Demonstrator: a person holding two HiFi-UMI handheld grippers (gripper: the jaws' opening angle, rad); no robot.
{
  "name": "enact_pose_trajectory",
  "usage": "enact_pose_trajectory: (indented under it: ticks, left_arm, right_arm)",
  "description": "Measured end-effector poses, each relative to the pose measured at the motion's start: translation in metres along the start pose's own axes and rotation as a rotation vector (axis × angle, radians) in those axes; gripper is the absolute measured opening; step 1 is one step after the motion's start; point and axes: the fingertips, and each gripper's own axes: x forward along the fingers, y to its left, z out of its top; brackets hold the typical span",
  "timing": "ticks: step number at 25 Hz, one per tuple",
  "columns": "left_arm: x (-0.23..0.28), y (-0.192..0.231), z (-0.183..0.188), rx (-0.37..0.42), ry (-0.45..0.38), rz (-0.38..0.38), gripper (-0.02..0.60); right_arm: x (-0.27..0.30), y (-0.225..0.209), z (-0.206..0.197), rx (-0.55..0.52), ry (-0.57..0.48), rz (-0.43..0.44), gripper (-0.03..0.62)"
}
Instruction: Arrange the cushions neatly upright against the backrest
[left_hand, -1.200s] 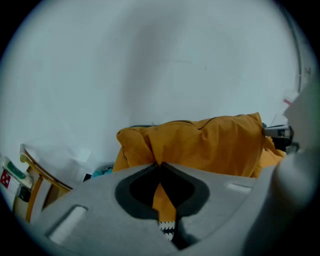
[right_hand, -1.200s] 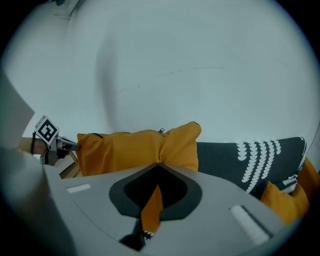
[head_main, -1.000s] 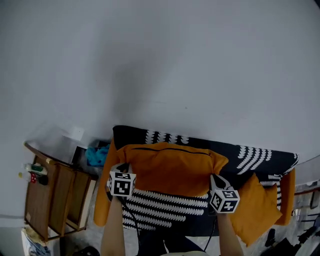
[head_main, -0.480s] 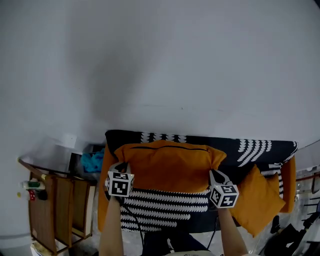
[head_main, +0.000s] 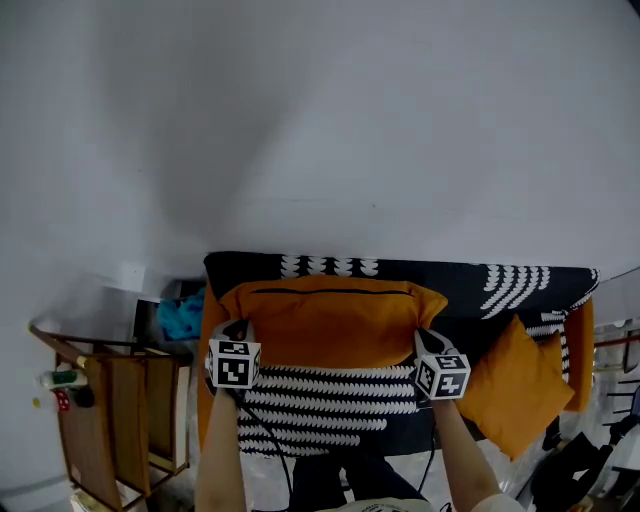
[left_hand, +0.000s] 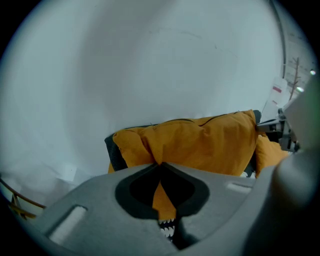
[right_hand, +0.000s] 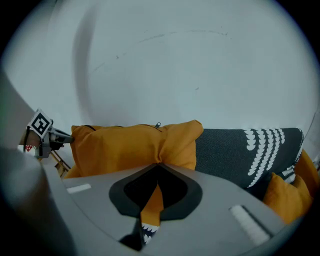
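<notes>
Head view: the orange cushion (head_main: 330, 325) is upright before the sofa (head_main: 470, 292) backrest. Left gripper view: the left gripper (left_hand: 161, 167) is clamped on one cushion corner. Right gripper view: the right gripper (right_hand: 159, 165) pinches the other corner.

Left gripper (head_main: 240, 330) and right gripper (head_main: 421, 341) side by side, angled down — each clamped on a pinch of cushion (head_main: 330, 325) edge.
</notes>
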Motion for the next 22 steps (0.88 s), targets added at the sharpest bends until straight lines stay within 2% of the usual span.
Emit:
enact_pose_trajectory:
  ticks: [7, 11, 13, 15, 18, 22]
  left_arm:
    - [0.008, 0.004, 0.000, -0.026, 0.000, 0.010, 0.019]
    - [0.009, 0.007, 0.005, -0.007, -0.016, 0.027, 0.052]
    - [0.008, 0.008, 0.005, -0.012, -0.021, 0.036, 0.074]
    - [0.003, 0.012, 0.003, -0.055, -0.019, 0.056, 0.097]
    - [-0.009, 0.018, 0.008, -0.113, -0.058, 0.088, 0.110]
    - [-0.031, 0.021, 0.017, -0.145, -0.122, 0.103, 0.117]
  right_arm:
    - [0.011, -0.003, -0.002, 0.019, 0.009, -0.026, 0.018]
    - [0.011, -0.006, -0.001, 0.009, 0.008, -0.057, 0.028]
    - [0.009, -0.006, 0.001, 0.006, 0.001, -0.072, 0.054]
    - [0.007, -0.004, 0.003, 0.015, -0.012, -0.067, 0.123]
    - [-0.001, -0.005, 0.010, 0.026, -0.041, -0.086, 0.200]
    - [-0.017, -0.007, 0.027, 0.030, -0.094, -0.110, 0.219]
